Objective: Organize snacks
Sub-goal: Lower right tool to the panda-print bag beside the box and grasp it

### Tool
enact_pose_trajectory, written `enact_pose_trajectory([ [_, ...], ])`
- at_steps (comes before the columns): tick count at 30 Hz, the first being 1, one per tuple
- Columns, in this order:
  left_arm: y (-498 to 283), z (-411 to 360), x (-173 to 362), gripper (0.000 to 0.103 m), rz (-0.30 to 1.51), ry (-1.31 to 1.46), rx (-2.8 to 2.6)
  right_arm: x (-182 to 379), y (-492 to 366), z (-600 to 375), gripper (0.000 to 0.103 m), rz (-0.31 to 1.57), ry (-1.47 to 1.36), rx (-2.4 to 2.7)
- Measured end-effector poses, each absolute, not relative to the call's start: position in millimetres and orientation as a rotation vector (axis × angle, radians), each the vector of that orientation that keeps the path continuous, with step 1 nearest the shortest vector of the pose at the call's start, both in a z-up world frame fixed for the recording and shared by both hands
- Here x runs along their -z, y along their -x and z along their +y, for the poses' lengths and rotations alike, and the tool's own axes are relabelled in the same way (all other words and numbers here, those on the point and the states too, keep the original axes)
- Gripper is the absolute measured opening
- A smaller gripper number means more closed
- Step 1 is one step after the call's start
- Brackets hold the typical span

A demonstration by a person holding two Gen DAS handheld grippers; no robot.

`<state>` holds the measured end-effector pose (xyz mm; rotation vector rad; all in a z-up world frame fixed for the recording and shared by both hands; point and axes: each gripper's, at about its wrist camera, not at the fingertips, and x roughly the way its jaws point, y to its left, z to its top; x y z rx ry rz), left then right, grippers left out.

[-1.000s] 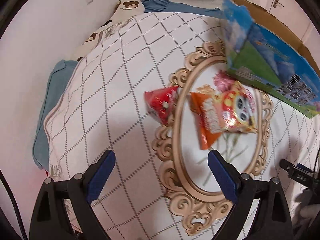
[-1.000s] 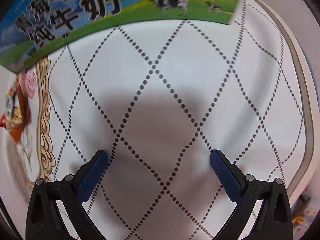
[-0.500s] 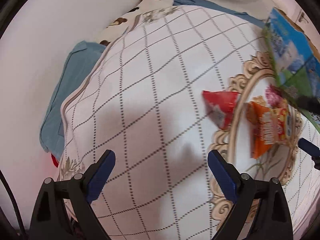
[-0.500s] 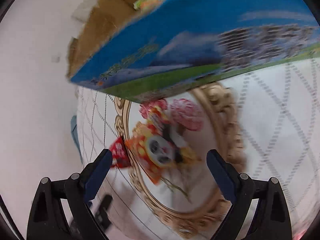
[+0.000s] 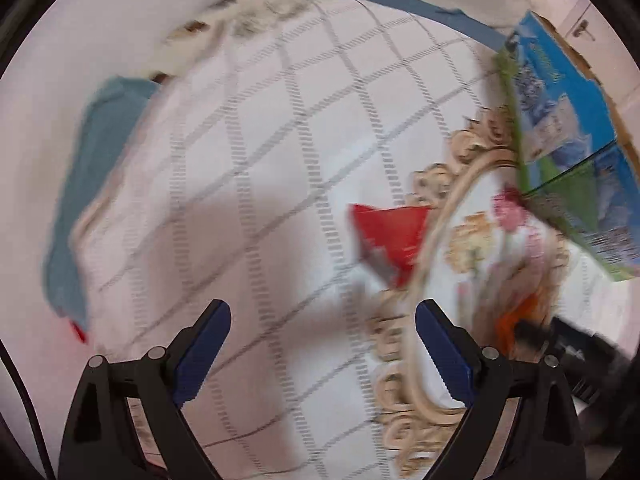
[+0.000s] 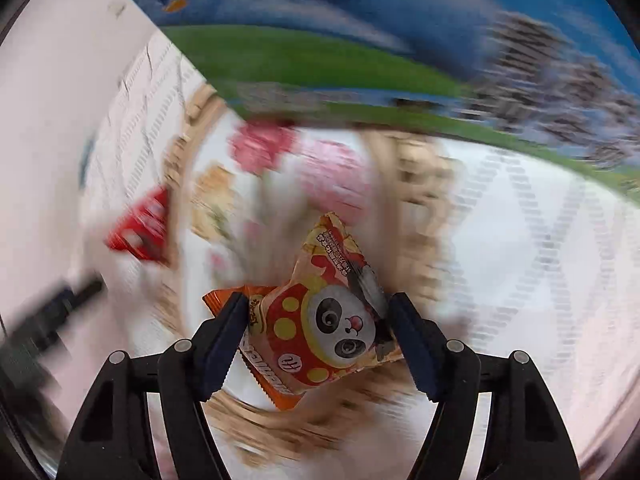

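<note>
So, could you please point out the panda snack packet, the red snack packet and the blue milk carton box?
panda snack packet [image 6: 340, 324], right wrist view, panda face.
red snack packet [image 5: 390, 236], left wrist view, middle.
blue milk carton box [image 5: 560, 120], left wrist view, blue side.

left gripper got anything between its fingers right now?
No. In the left wrist view the left gripper stands wide open over bare cloth, with the red snack packet lying well beyond its fingertips.

Red packet [image 5: 390, 236]: print smeared by blur.
Blue box [image 6: 360, 32]: cut off by top edge, lettering unreadable.
Panda packet [image 6: 320, 320]: lower edge hidden behind fingers [image 6: 224, 336].
</note>
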<state>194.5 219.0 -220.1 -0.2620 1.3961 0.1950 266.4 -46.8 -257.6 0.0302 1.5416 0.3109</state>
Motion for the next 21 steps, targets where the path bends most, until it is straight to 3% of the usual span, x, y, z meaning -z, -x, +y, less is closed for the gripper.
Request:
enact_pose_trajectory([
  [9,-260.9,224.6,267.0,0.094,1.538,0.462,-0.074,245.9,-246.8,-99.8,0.075,1.519,0.045,-0.183],
  [10,-263.3,226.3,271.4,0.091,1.544,0.481,-0.079,243.4,-247.9,-103.7,0.075,1.525,0.017,-0.177],
  [12,-265.9,227.5,279.5,0.065,1.556,0.505,-0.085,238.0,-251.8,-116.1,0.076,1.539,-0.057,-0.166],
  [15,-263.1,224.4,276.5,0.043,1.541,0.467,-0.089,227.6,-250.5,-139.0,0.076,1.541,-0.211,-0.147],
  [21,-222.1,186.0,269.7,0.041,1.563,0.442,-0.011,233.1,-223.8,-184.2,0.082,1.579,-0.611,-0.119],
])
